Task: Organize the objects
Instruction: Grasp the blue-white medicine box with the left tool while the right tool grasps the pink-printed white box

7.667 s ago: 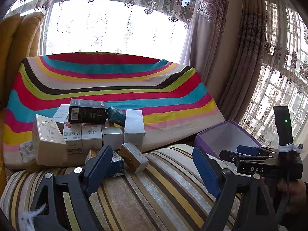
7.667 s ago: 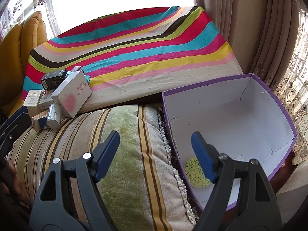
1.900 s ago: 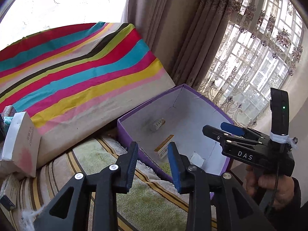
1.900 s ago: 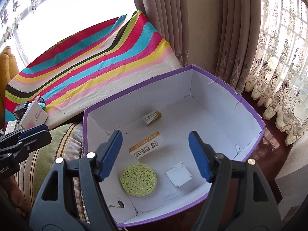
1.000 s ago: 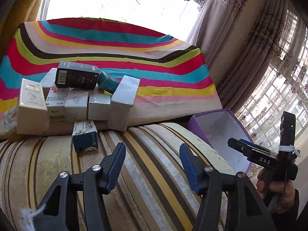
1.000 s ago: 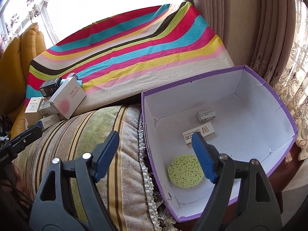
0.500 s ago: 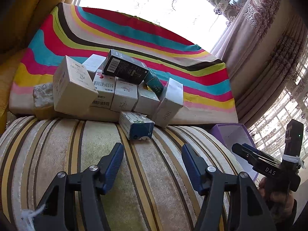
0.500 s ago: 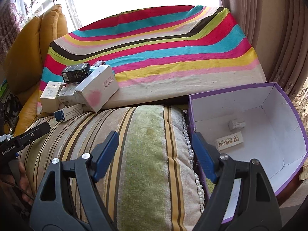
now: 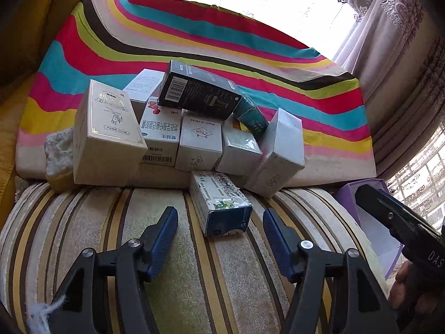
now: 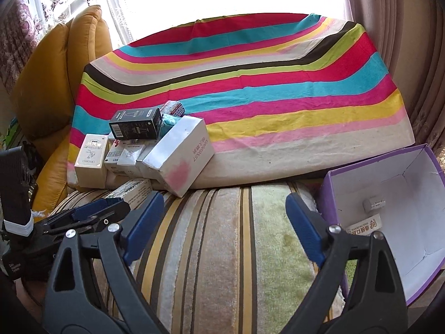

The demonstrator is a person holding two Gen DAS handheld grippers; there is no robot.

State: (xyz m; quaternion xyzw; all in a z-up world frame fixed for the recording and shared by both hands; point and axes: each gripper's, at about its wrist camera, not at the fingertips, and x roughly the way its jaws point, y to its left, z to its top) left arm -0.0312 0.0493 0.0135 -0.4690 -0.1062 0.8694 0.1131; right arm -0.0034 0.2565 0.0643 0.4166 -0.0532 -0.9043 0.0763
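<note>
Left wrist: left gripper (image 9: pixel 219 224) swings back from bin (image 10: pixel 389 214), half-open, empty, carton (image 9: pixel 219 208) at twelve; right gripper (image 10: pixel 222 217) opening, empty.

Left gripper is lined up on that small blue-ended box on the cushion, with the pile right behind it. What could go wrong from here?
1. The blue-ended box lies close to the white box leaning behind it; a deep reach by the left gripper could nudge it.
2. The black box sits tilted atop the pile and may slide off if it shakes.
3. The right gripper, jaws opening and empty, is close beside the left one; they could collide.
</note>
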